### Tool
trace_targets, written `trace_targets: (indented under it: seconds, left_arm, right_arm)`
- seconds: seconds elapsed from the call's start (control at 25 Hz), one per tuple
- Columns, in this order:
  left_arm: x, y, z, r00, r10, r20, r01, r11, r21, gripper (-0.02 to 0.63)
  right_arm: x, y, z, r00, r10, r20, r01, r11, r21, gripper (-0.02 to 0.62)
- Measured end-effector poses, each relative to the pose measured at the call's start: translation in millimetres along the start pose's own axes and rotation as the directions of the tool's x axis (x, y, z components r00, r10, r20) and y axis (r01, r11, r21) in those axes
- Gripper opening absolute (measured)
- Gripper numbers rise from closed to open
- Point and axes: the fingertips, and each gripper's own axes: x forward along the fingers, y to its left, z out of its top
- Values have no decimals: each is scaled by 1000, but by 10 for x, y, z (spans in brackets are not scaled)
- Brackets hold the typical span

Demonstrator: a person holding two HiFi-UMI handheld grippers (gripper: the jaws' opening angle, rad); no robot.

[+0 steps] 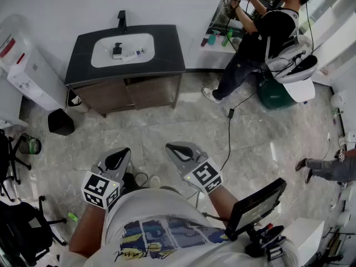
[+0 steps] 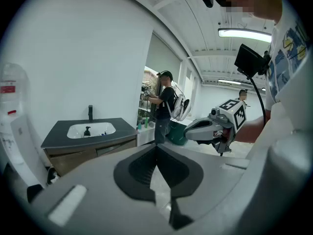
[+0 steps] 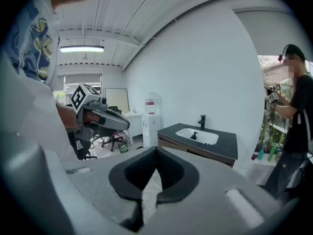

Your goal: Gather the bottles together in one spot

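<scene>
- My left claw (image 1: 118,153) and my right claw (image 1: 174,148) are both clenched, the dark pads together and nothing between them.
- The bottles are far ahead of me, inside the white basin (image 1: 146,42) of the dark vanity (image 1: 167,52), well apart from both claws.
- The dark pump bottle (image 1: 117,50) stands upright; it looks like hard, smooth plastic.
- Beside it a small pale bottle (image 1: 135,53) lies on its side, its long axis across the basin.
- I judge that the left claw is more in line with them.

Two tools (image 1: 122,150) (image 1: 169,146), one sink (image 1: 103,44), one pump bottle (image 1: 117,50)
</scene>
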Motion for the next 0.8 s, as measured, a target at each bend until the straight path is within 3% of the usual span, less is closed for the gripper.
trace_targets:
  seconds: [0.36, 0.8]
  left_arm:
    - [131, 344, 141, 1000, -7, 27, 7, 1000, -9, 2]
    - [514, 1189, 449, 995, -73, 60, 76, 996, -37, 2]
  right_arm:
    - [252, -172, 56, 999, -29, -13, 30, 999, 17, 0]
    - [954, -583, 280, 995, -95, -41, 98, 994, 57, 2]
